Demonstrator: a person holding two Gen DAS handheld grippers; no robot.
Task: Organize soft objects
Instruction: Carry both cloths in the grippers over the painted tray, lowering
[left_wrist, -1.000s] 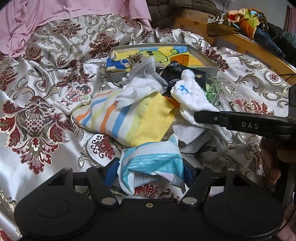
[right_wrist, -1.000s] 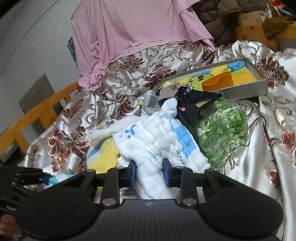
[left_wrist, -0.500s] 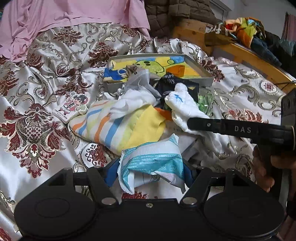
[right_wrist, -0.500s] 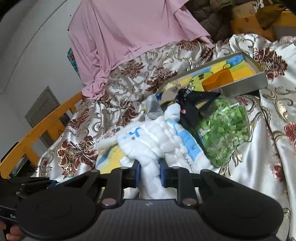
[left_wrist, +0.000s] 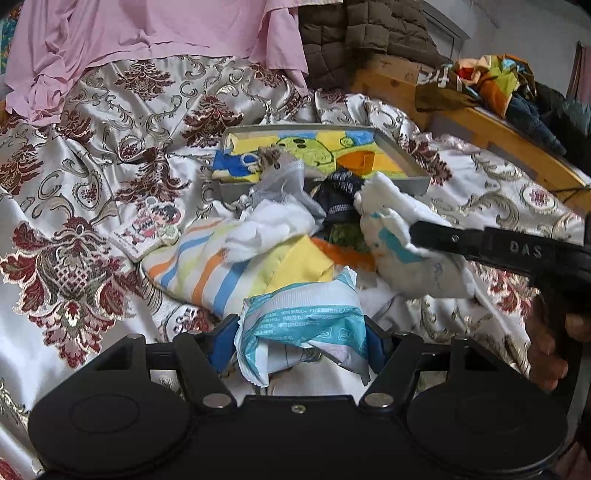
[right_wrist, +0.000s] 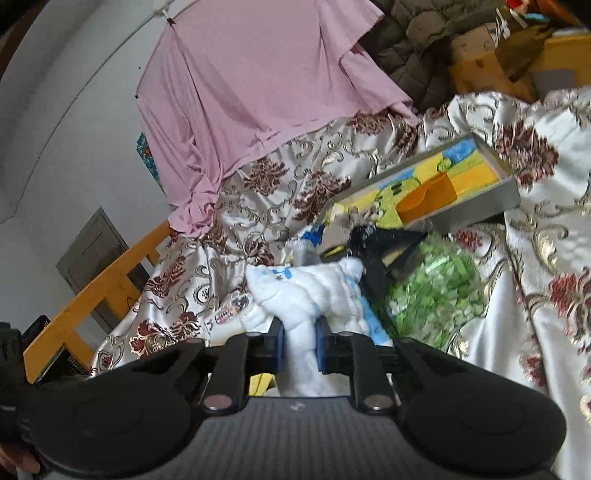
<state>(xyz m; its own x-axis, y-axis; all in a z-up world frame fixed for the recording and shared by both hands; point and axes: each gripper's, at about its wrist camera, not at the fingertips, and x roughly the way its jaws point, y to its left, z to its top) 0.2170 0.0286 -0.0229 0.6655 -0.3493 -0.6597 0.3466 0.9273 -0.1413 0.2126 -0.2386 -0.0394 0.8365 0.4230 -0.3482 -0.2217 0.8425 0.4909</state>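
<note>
My left gripper (left_wrist: 301, 341) is shut on a crumpled teal-and-white soft pack (left_wrist: 301, 321) and holds it just above the bed. My right gripper (right_wrist: 299, 345) is shut on a white quilted cloth with blue marks (right_wrist: 310, 295); in the left wrist view the cloth (left_wrist: 395, 240) hangs from it, lifted off the pile. The pile holds a striped yellow towel (left_wrist: 229, 266), a white cloth (left_wrist: 273, 225), a dark sock (left_wrist: 340, 195) and a green-filled clear bag (right_wrist: 436, 291). A grey tray (left_wrist: 406, 158) with a colourful cloth inside lies behind the pile.
A patterned satin bedspread (left_wrist: 92, 177) covers the bed. A pink sheet (right_wrist: 251, 92) hangs at the back. A small cartoon card (left_wrist: 147, 229) lies left of the pile. A wooden bed rail (left_wrist: 517, 140) with piled clothes runs along the right.
My right gripper has closed tighter on the white quilted cloth and lifted it up off the pile. My left gripper has risen slightly with the teal pack still held.
</note>
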